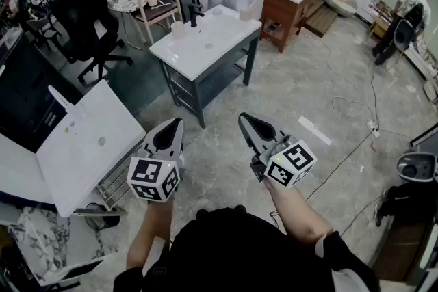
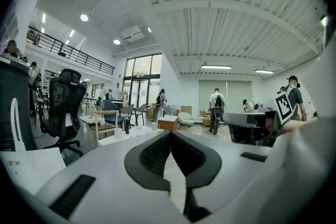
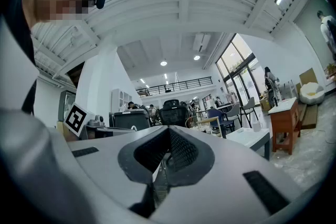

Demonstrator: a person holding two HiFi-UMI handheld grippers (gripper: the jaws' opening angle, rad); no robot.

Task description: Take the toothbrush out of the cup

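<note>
Person's black top (image 1: 233, 253) fills the near edge of the head view, with both forearms reaching out from it.

Near left is a white countertop (image 1: 89, 140) on a metal frame, with only a few small specks on it.

Just right of it is the left gripper (image 1: 174, 126), over the grey stone floor (image 1: 308, 99), marker cube toward the body. The left gripper view shows its jaws closed tip to tip with nothing between them.

The right gripper (image 1: 246, 123) is held beside it with a gap between the two. The right gripper view shows its jaws meeting at the tips as well, and it is empty. Both grippers point toward the far side of the room.

Far left is a black office chair (image 1: 85, 3), then a wooden chair (image 1: 159, 5).

At centre far is a white table (image 1: 205, 51) on a dark frame, well apart from both grippers. On it, left to right:
- a second cup (image 1: 178, 29) at the left edge
- a dark upright fixture (image 1: 194, 14) just beyond it
- the cup (image 1: 245, 13) at the far right corner

A thin pale stick leans out of that cup's rim. It looks like the toothbrush (image 1: 251, 4), but it is too small to be sure. It is still in the cup, with no gripper near it.

Further right is a wooden cabinet (image 1: 291, 7) with a white top. At far right a person (image 1: 404, 20) bends over near the wall.
</note>
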